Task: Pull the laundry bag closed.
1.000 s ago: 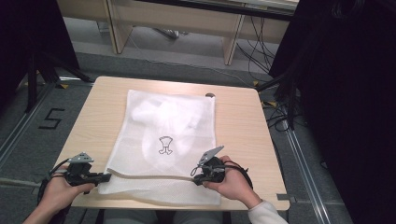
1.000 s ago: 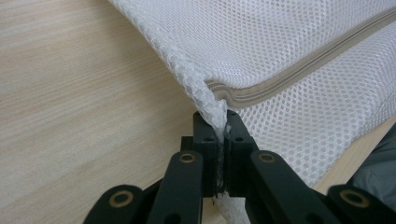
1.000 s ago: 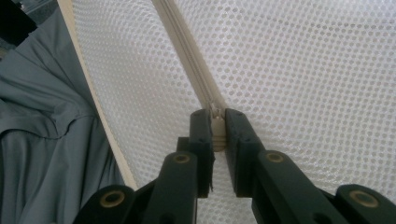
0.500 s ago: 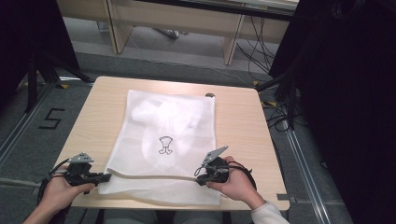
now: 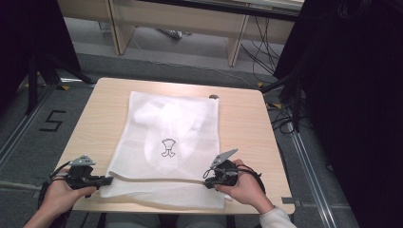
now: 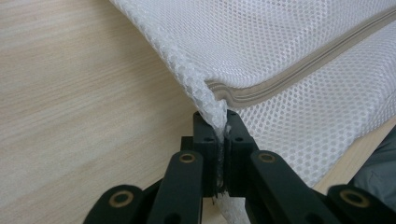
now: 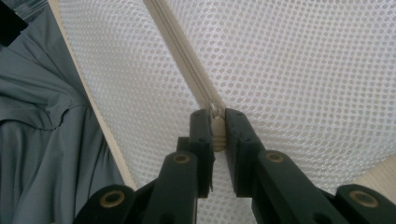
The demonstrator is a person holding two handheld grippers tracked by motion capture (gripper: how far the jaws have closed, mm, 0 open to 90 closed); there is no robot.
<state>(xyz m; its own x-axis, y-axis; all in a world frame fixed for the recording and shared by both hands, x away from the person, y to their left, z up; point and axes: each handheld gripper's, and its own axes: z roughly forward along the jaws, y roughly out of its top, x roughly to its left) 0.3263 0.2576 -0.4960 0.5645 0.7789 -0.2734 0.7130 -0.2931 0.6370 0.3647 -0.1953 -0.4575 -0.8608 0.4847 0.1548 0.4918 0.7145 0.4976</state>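
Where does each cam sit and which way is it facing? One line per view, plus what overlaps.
High view: above the person's side of the table, looking forward and down; both hands show, with the left gripper and right gripper on the mesh bag.
Left gripper view: rides the left gripper, looking along its jaws, shut on the bag's corner beside the zipper.
Right gripper view: rides the right gripper, jaws clamping the zipper pull.
Shared: all three show the mesh bag and its zipper.

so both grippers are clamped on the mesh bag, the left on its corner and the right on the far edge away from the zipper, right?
Not quite. In the right gripper view the right gripper is shut on the zipper pull of the mesh bag. The left gripper does clamp its corner.
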